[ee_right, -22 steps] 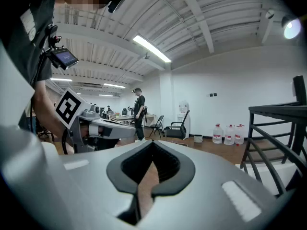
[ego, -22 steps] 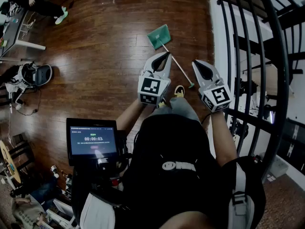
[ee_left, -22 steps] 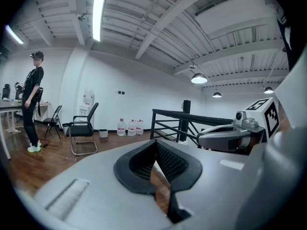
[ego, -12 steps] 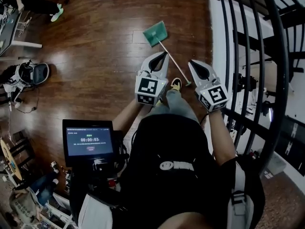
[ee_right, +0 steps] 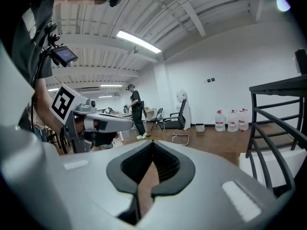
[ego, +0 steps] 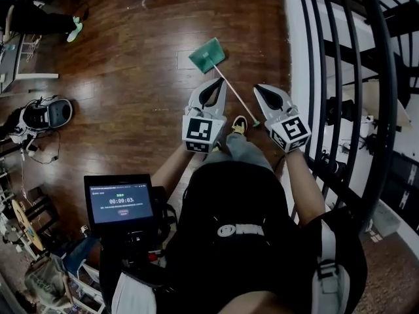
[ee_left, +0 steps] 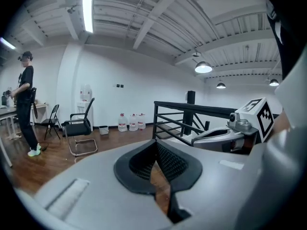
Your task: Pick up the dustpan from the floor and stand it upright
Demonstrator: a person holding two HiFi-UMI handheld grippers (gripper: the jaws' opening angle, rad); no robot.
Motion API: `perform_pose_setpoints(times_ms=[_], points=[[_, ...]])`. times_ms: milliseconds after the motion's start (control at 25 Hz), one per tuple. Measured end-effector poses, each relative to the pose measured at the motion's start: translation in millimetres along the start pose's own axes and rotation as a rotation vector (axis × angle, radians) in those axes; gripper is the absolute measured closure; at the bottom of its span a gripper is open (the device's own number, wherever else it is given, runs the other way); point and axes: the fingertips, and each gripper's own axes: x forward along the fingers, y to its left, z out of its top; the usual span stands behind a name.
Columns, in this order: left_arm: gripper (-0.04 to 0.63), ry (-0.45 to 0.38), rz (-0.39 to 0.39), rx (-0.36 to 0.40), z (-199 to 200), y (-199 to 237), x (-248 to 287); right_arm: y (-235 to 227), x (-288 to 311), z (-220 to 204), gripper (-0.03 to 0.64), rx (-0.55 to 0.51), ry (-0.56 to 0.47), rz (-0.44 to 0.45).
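Observation:
The green dustpan (ego: pixel 207 55) lies flat on the wooden floor, and its thin pale handle (ego: pixel 237 99) runs toward the person's yellow shoe (ego: pixel 239 124). My left gripper (ego: pixel 220 82) hovers just left of the handle, shut and empty. My right gripper (ego: pixel 258 89) hangs to the right of the handle's end, also shut with nothing in it. Both are held well above the floor, apart from the dustpan. In the left gripper view the gripper (ee_left: pixel 156 145) has its jaws met at the tips, as does the gripper (ee_right: pixel 152 145) in the right gripper view. Neither gripper view shows the dustpan.
A black stair railing (ego: pixel 353 77) and a white ledge (ego: pixel 298 51) border the right side. A tablet (ego: pixel 121 205) hangs at the person's chest. A round white device (ego: pixel 42 113) with cables lies on the floor at left. Farther off are a chair (ee_left: pixel 79 128), water bottles (ee_left: pixel 132 122) and a standing person (ee_left: pixel 26 109).
The head view has drifted, so the dustpan and both grippers sit slightly further left and up in the picture. Both grippers stay shut and empty.

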Motion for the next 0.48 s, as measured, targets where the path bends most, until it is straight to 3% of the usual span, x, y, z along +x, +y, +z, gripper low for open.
perform_pose_setpoints(times_ms=[200, 480], points=[[0.575, 0.018, 0.040, 0.013, -4, 18, 3, -7, 16, 1, 0.614, 0.005, 0.002, 0.028], [0.575, 0.075, 0.049, -0.006, -37, 39, 27, -22, 34, -30, 0.614, 0.049, 0.061, 0.043]])
